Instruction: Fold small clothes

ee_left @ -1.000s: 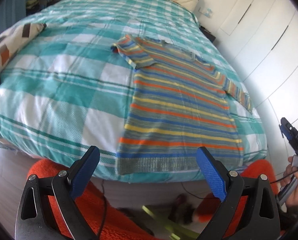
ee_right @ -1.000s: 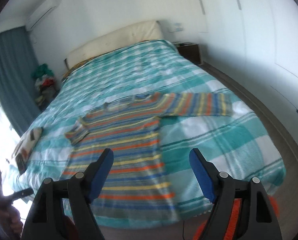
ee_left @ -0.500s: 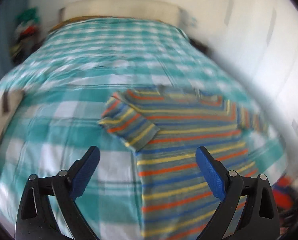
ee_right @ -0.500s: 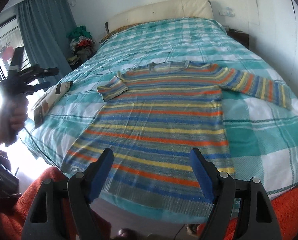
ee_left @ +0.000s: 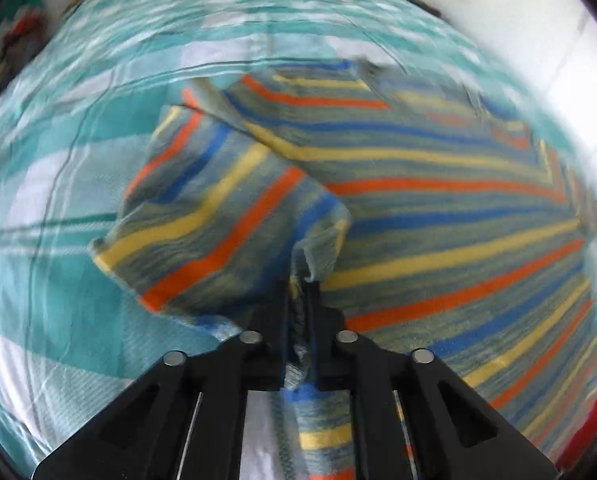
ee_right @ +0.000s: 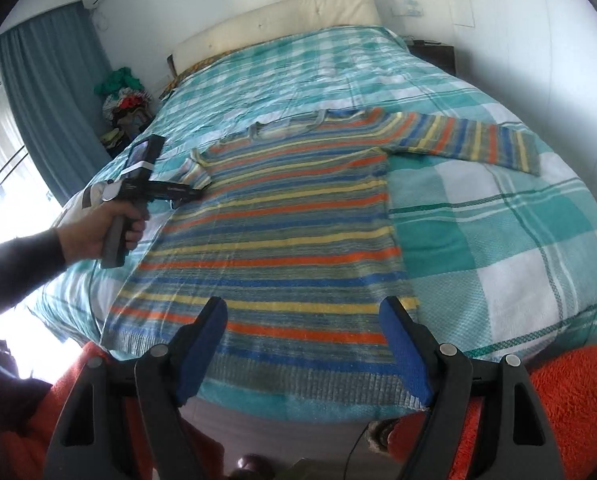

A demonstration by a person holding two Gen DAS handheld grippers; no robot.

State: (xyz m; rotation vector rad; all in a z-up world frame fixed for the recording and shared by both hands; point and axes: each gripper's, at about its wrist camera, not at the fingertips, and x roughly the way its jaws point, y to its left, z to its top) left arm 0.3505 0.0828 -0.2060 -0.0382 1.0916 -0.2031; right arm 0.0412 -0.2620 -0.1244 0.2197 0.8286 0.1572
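Left gripper point(ee_left: 301, 284), jaws just closed, pinches the striped knit sweater's point(ee_right: 282, 216) short left sleeve point(ee_left: 218, 216). Right gripper point(ee_right: 303, 340) hangs open above the hem. Thin bite: the knit may slip out, or drag the body askew on the teal checked bed point(ee_right: 498, 240).

Left wrist view close above sweater point(ee_left: 438, 208), angled down; right wrist view farther back; both share sweater.

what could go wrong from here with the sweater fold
The left gripper, its jaws just closed, pinches only a thin bit of the striped sweater by the folded sleeve; the knit may slip out. With the right gripper open above the hem, nothing pins the body, so a pull may drag the whole sweater across the checked bedspread.
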